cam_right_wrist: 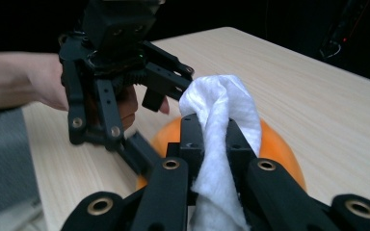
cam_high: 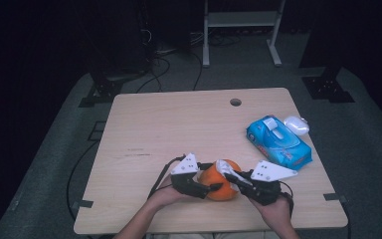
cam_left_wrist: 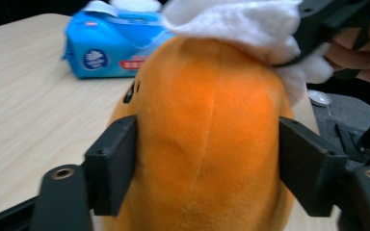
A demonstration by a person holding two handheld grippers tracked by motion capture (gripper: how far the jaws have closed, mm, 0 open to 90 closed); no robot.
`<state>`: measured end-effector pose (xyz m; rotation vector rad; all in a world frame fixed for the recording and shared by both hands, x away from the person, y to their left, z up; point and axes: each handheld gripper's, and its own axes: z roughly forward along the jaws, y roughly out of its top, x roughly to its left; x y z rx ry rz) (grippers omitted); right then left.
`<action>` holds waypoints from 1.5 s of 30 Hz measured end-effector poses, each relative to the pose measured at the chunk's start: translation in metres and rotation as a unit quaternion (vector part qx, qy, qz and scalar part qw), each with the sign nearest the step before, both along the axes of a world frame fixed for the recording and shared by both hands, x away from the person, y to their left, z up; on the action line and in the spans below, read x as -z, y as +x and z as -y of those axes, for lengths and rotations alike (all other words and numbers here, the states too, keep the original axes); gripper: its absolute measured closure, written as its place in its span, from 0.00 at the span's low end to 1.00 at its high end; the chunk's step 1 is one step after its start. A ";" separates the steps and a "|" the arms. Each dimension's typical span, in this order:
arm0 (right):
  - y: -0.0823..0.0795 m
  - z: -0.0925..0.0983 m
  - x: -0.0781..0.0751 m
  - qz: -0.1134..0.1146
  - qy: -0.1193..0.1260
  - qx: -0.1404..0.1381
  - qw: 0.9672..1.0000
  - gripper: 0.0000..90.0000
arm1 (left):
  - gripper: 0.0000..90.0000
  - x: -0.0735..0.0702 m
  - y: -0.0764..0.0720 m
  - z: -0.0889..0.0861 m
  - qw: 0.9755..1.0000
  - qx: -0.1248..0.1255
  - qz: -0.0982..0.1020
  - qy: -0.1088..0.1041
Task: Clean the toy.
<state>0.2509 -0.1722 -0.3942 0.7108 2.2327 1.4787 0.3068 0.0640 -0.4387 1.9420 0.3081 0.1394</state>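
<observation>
An orange plush toy stands near the table's front edge, with a white wipe draped over its top. My left gripper comes in from the left. In the left gripper view its two black pads press against both flanks of the plush toy, so my left gripper is shut on it. My right gripper reaches in from the right, shut on the wipe. In the right gripper view my right gripper pinches the bunched wipe above the plush toy.
A blue pack of wet wipes lies at the table's right, with a white rounded object just behind it. A small round hole sits near the table's far edge. Bare wooden tabletop stretches to the left and back.
</observation>
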 end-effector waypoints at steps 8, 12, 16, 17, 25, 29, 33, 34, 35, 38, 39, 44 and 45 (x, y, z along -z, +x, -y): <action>0.018 0.034 0.013 -0.039 0.030 0.056 0.997 0.91 | 0.33 0.001 -0.003 0.003 1.000 0.008 0.005 0.000; 0.005 0.017 0.003 -0.024 0.032 0.016 0.999 0.91 | 0.32 0.002 -0.003 0.004 1.000 0.010 0.008 0.002; 0.011 0.017 0.004 -0.024 0.025 0.020 0.999 0.91 | 0.34 0.001 -0.002 0.002 1.000 0.007 0.006 0.005; 0.014 0.022 0.006 -0.028 0.027 0.029 0.999 0.91 | 0.34 0.001 -0.001 0.001 1.000 0.007 0.007 0.004; 0.005 0.020 0.005 -0.029 0.033 0.011 0.999 0.91 | 0.34 0.002 0.001 0.000 1.000 -0.006 0.003 -0.001; 0.012 0.021 0.009 -0.039 0.036 0.018 0.998 0.91 | 0.35 0.001 0.003 -0.003 1.000 -0.018 0.005 0.000; 0.014 0.030 0.012 -0.039 0.022 0.049 0.998 0.91 | 0.35 0.002 0.005 0.000 1.000 -0.018 0.007 -0.002; 0.010 0.025 0.009 -0.031 0.018 0.044 0.998 0.91 | 0.35 0.002 0.005 0.000 1.000 -0.018 0.007 -0.002; 0.008 0.021 0.007 -0.026 0.018 0.034 0.999 0.91 | 0.35 0.003 0.004 0.002 1.000 -0.017 0.010 -0.001; 0.009 0.011 0.004 -0.011 0.000 0.020 1.000 0.91 | 0.35 0.001 0.004 0.001 1.000 -0.011 -0.001 -0.005; 0.012 0.016 0.006 -0.023 0.012 0.022 0.999 0.91 | 0.34 -0.001 0.006 -0.002 1.000 -0.004 -0.006 -0.013; 0.014 0.031 0.011 -0.047 0.037 0.030 0.998 0.91 | 0.22 0.003 0.010 -0.002 1.000 0.013 -0.007 -0.024; 0.013 0.028 0.010 -0.046 0.037 0.024 0.998 0.91 | 0.20 0.006 0.008 0.001 1.000 0.010 0.002 -0.017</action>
